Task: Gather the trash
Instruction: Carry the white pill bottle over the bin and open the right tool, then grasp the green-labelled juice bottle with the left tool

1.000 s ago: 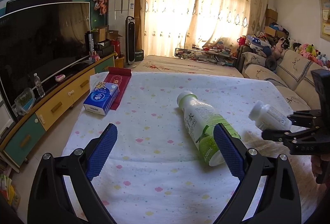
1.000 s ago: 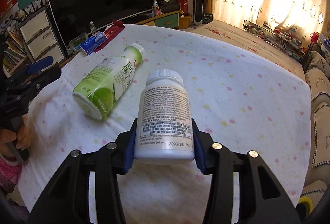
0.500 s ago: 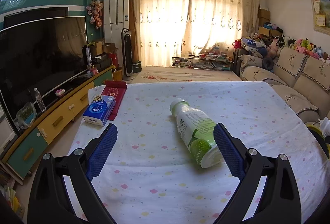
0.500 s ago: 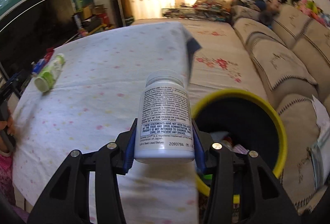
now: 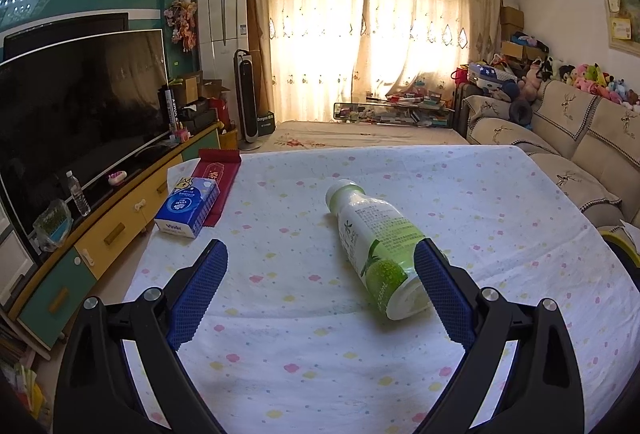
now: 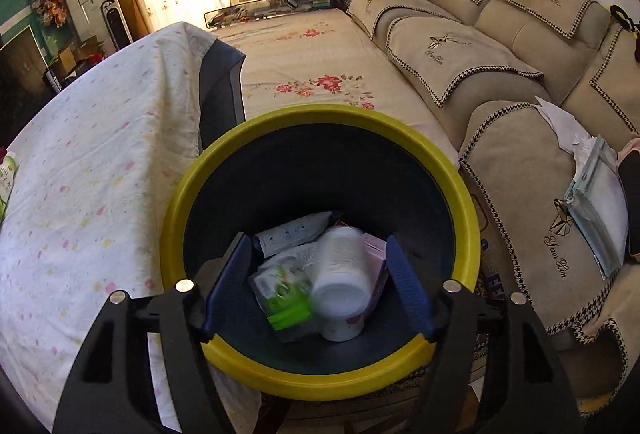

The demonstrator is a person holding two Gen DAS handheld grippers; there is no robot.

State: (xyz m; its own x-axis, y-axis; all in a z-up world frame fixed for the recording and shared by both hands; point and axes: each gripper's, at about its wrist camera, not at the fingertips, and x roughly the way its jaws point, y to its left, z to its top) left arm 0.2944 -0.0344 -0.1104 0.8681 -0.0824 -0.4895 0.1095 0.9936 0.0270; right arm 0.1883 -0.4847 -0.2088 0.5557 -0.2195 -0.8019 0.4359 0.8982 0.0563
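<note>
A white pill bottle (image 6: 340,282), blurred, was inside the yellow-rimmed trash bin (image 6: 460,186), among wrappers and a green-and-white packet (image 6: 286,288), directly below the right gripper (image 6: 318,284), whose blue-padded jaws stood wide apart and empty above the bin's mouth. The bin stood just beside the table draped in a dotted white cloth (image 6: 88,170), with a beige sofa (image 6: 500,46) on its other side. On that cloth, a green drink bottle (image 5: 378,244) lay on its side, its base near the right pad of the left gripper (image 5: 320,292), which hovered wide open and held nothing. A blue tissue pack (image 5: 188,207) sat near the table's far left edge.
</note>
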